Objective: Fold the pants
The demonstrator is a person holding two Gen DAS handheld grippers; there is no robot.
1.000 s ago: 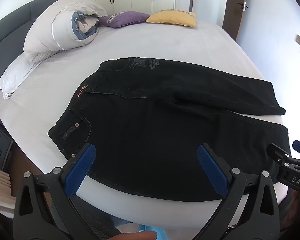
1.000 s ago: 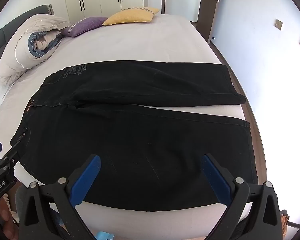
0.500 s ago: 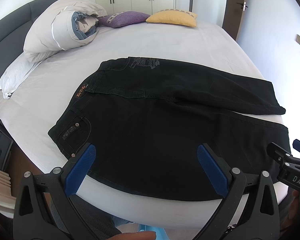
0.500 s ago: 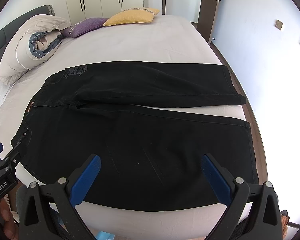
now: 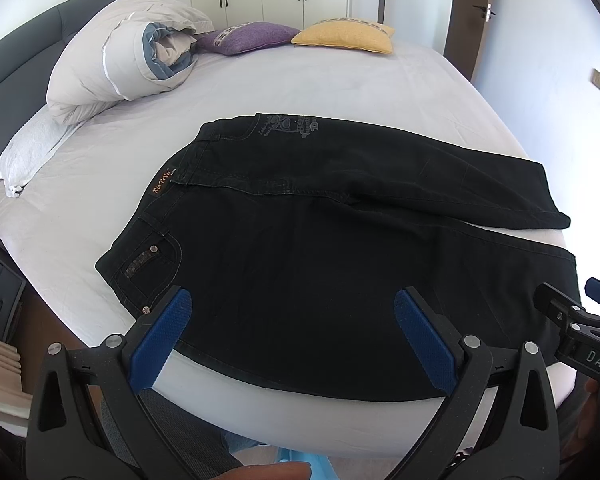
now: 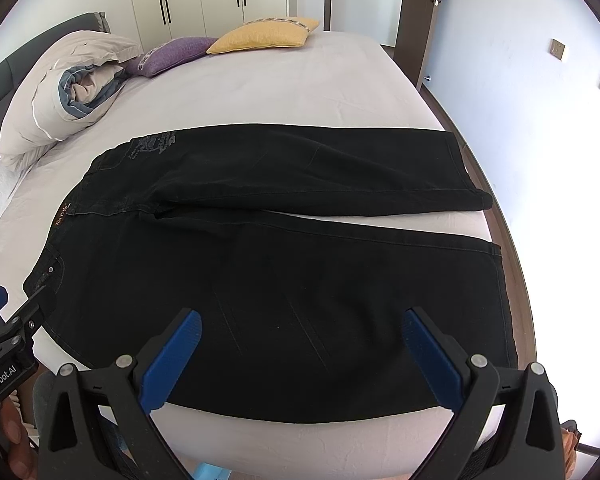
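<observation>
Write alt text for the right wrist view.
Black pants lie spread flat on a white bed, legs slightly apart, waistband at left. The open right gripper hovers over the near leg; purple and yellow cushions sit behind.

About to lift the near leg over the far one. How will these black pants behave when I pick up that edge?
The black pants look like thick denim lying flat on the bed, so probably floppy and sagging between both open grippers. The wide leg is likely fairly heavy and may drag the waistband. Slipping seems unlikely on matte fabric.
</observation>
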